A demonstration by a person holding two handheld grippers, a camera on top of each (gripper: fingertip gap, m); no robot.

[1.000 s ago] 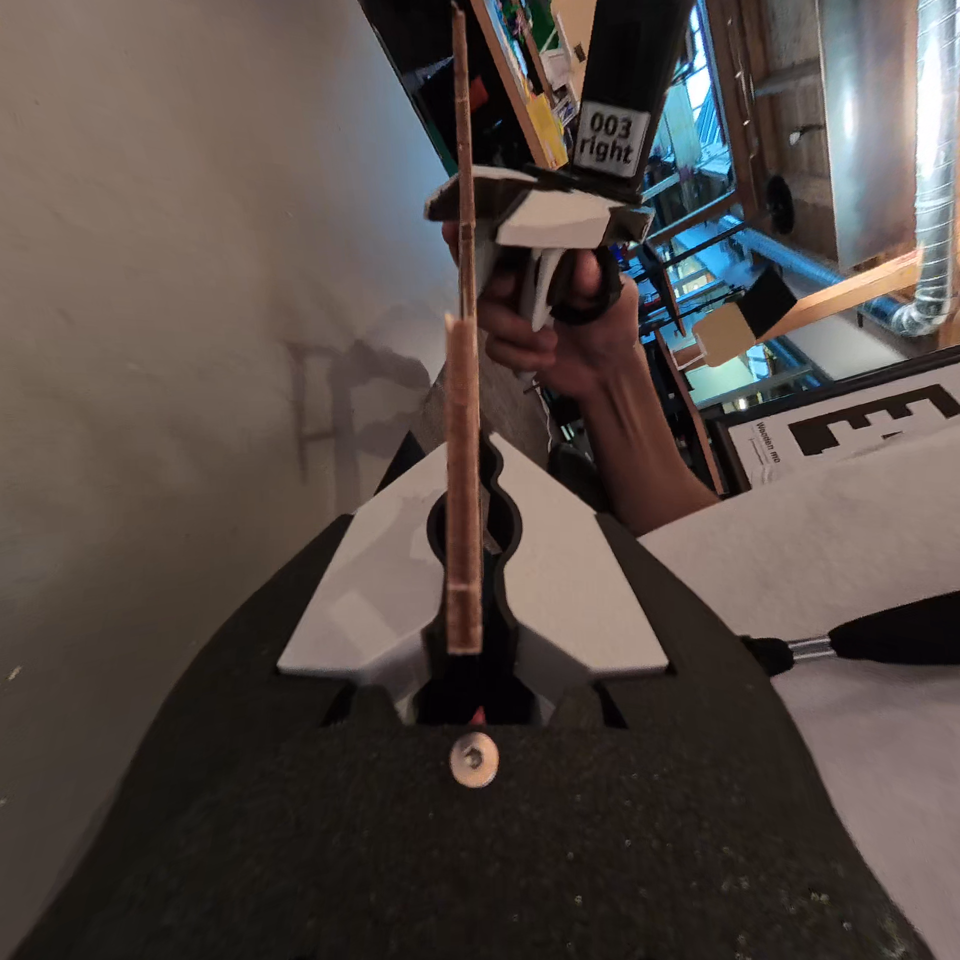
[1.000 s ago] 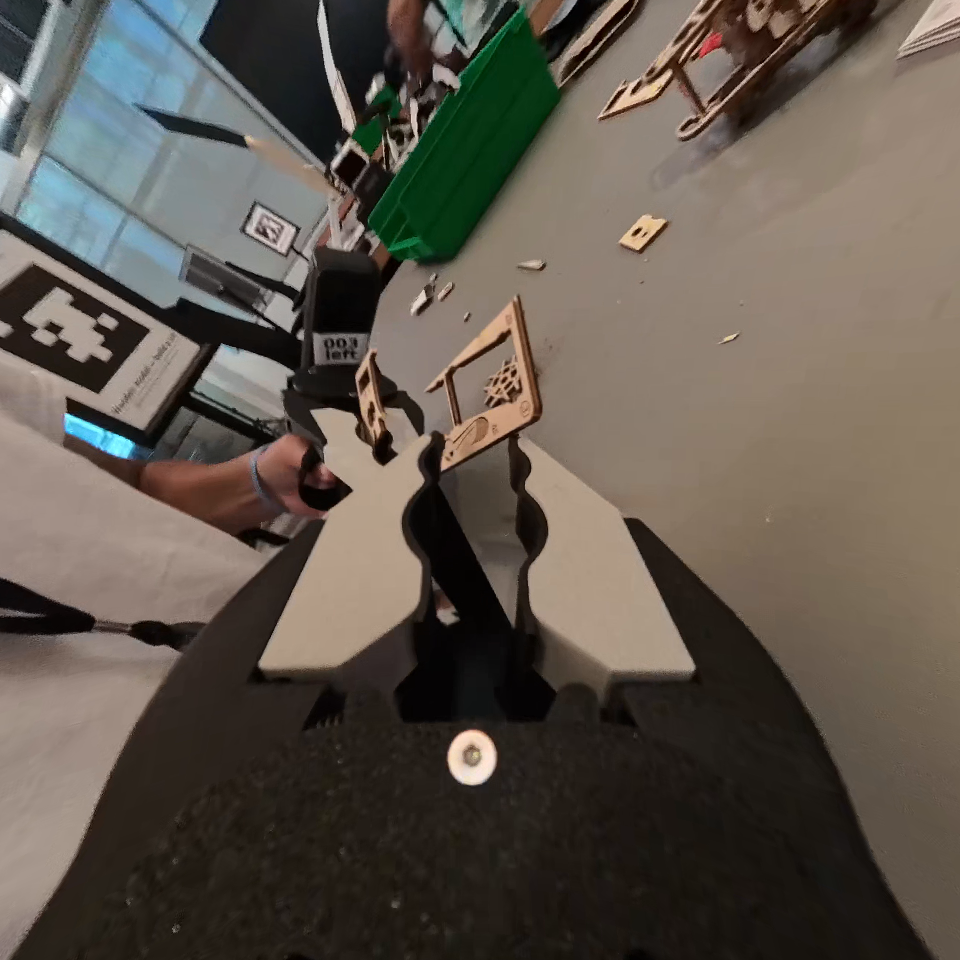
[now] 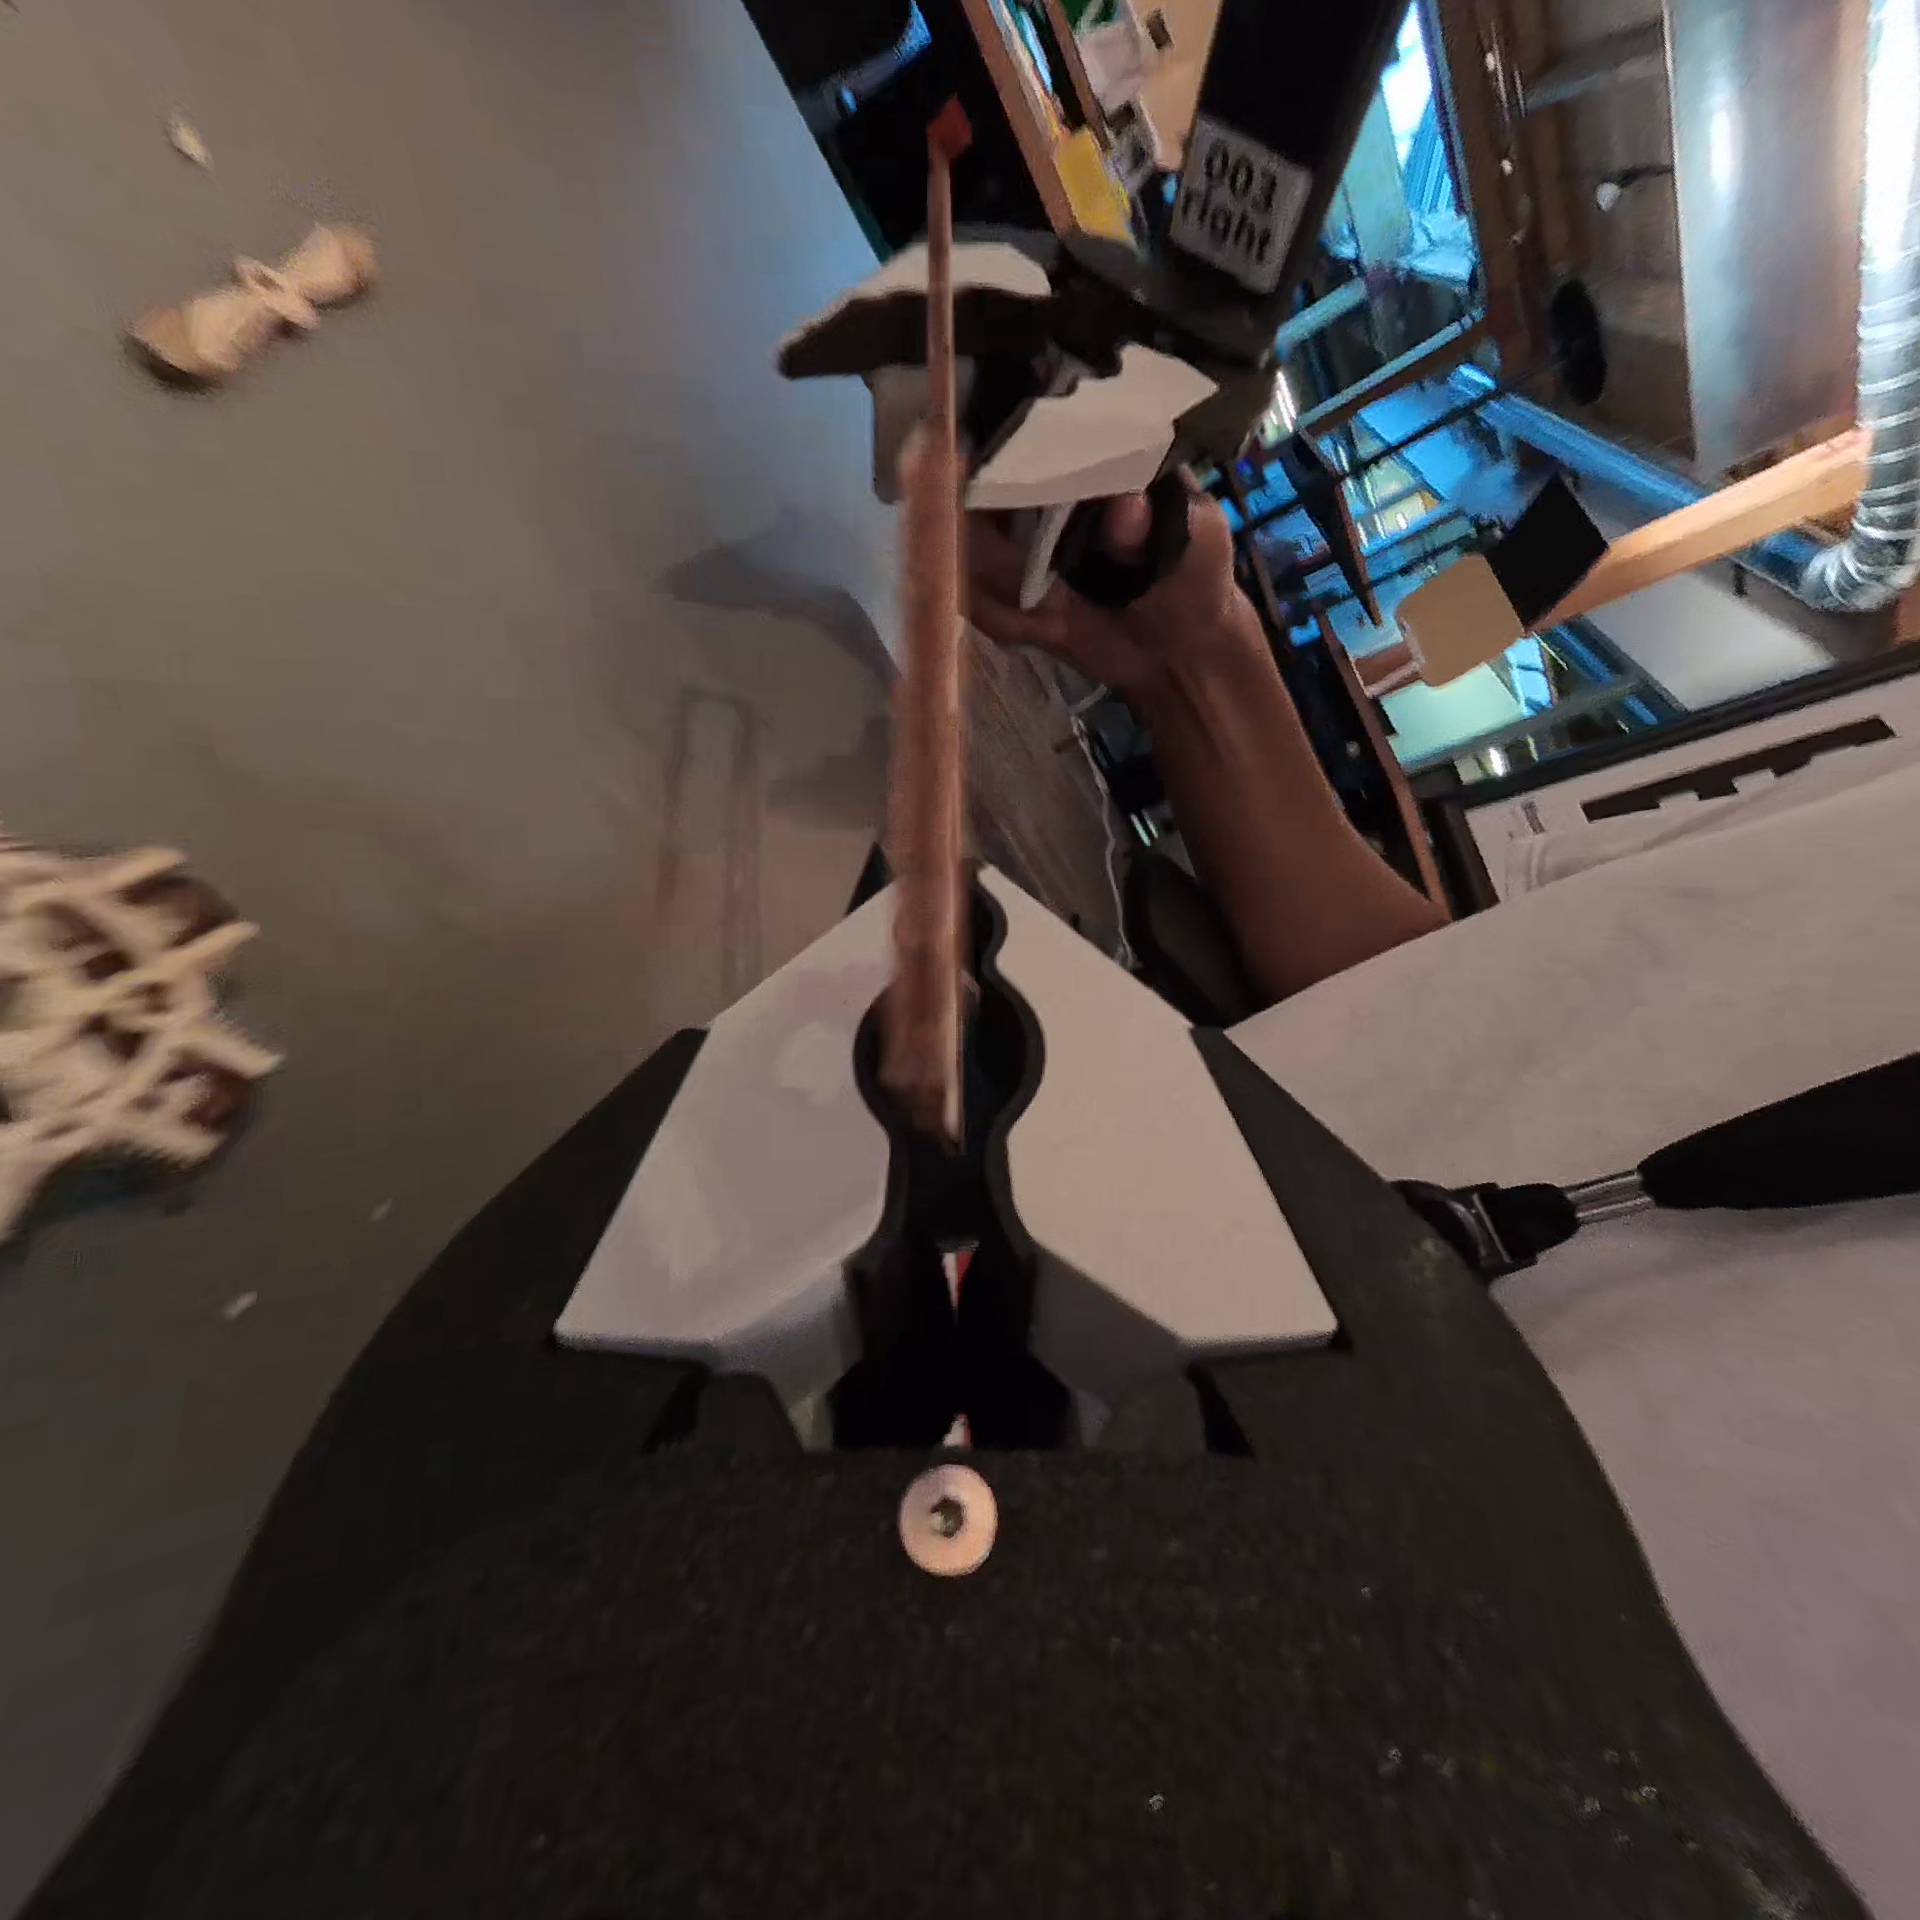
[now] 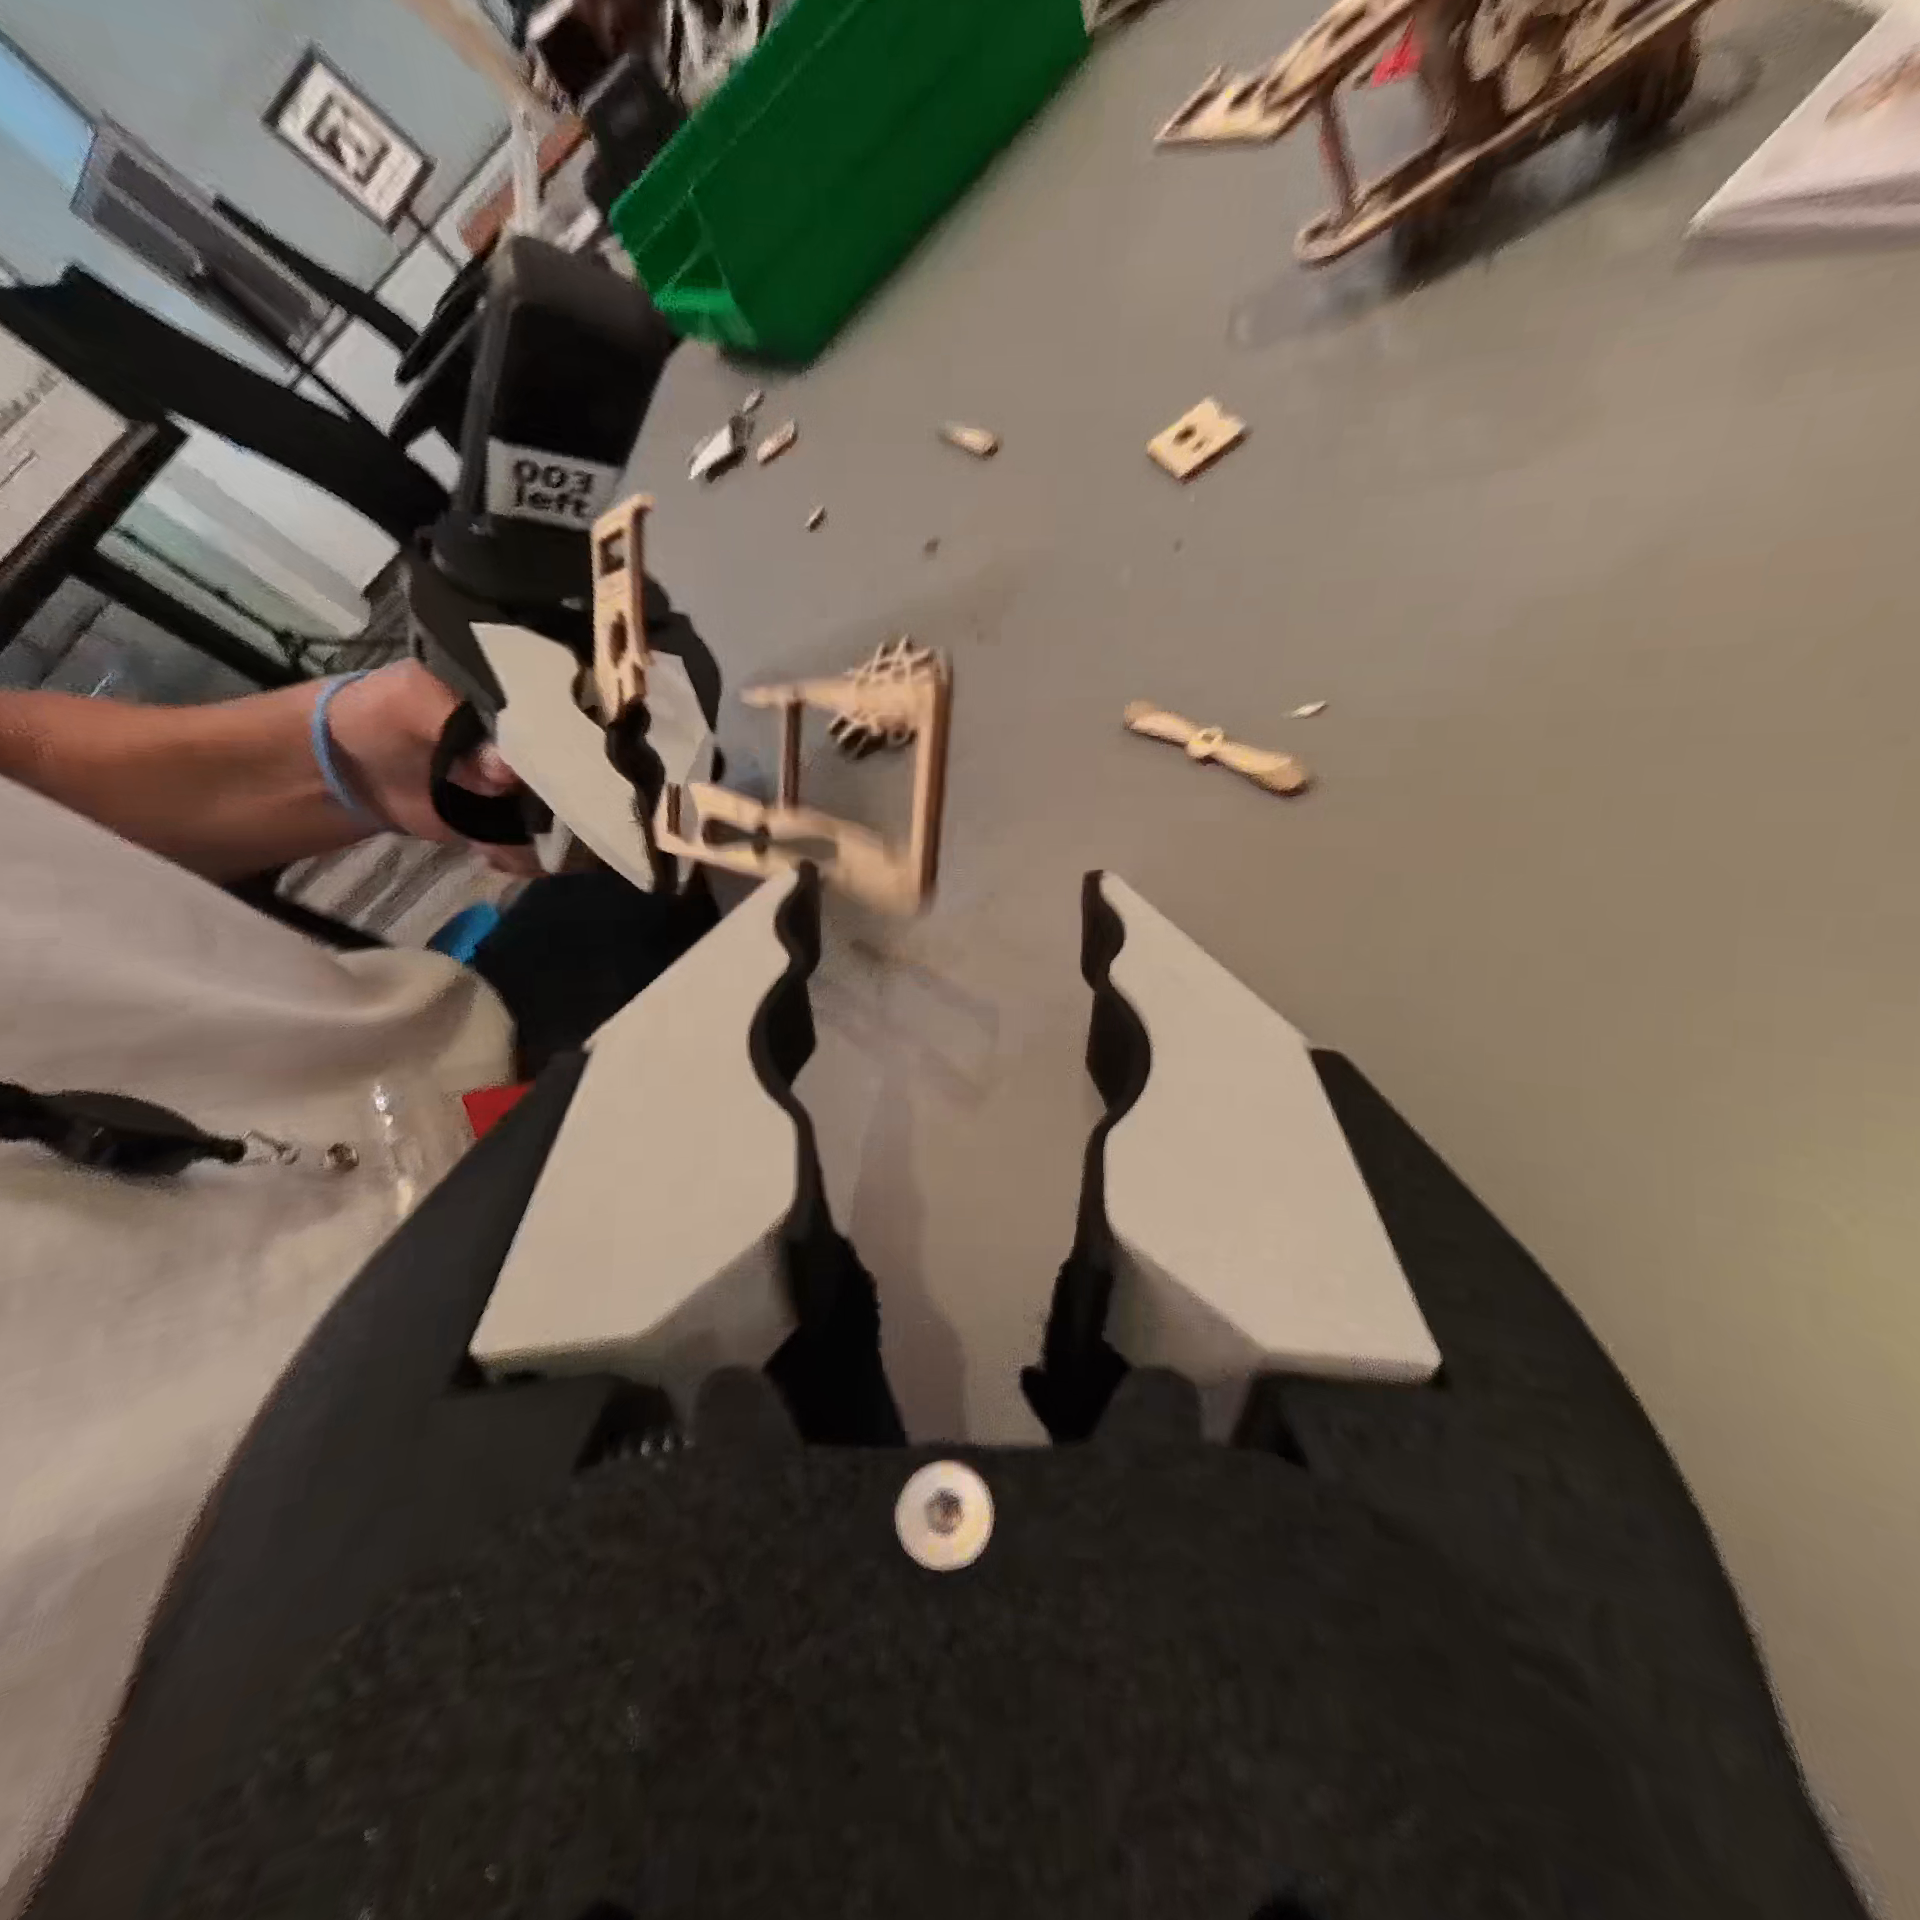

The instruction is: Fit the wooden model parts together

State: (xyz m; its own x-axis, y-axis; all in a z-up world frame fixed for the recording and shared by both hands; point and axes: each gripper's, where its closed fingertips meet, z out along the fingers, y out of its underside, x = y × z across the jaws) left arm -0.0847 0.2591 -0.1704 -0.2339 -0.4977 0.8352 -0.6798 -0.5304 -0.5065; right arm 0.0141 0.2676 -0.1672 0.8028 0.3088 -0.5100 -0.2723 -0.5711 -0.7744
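Observation:
My left gripper (image 3: 935, 935) is shut on a thin wooden part (image 3: 928, 727), seen edge-on and pointing away from me. In the right wrist view the left gripper (image 4: 634, 727) holds a small upright wooden strip (image 4: 618, 603). A square wooden frame (image 4: 925, 769) with a lattice corner hangs from that strip, above the grey table (image 4: 1558, 727). My right gripper (image 4: 945, 894) is open and empty, its fingertips just short of the frame. It also shows in the left wrist view (image 3: 966, 395), with its jaws spread on either side of the wooden part.
A propeller-shaped wooden piece (image 4: 1216, 743), a small square piece (image 4: 1195, 436) and scraps lie on the table. A green bin (image 4: 831, 177) and a part-built wooden model (image 4: 1475, 125) stand at the back. A wooden lattice assembly (image 3: 104, 1018) lies left of the left gripper. The left gripper's tips are roughly 11 cm from the right gripper's. My right gripper is the nearer one to the propeller-shaped wooden piece (image 4: 1216, 743): about 9 cm, against 15 cm. Seen from the left wrist view (image 3: 284, 284) as well.
My right gripper has opened, let go of the square frame and drawn back a little. The frame stays with the part in the left gripper. Both views have shifted.

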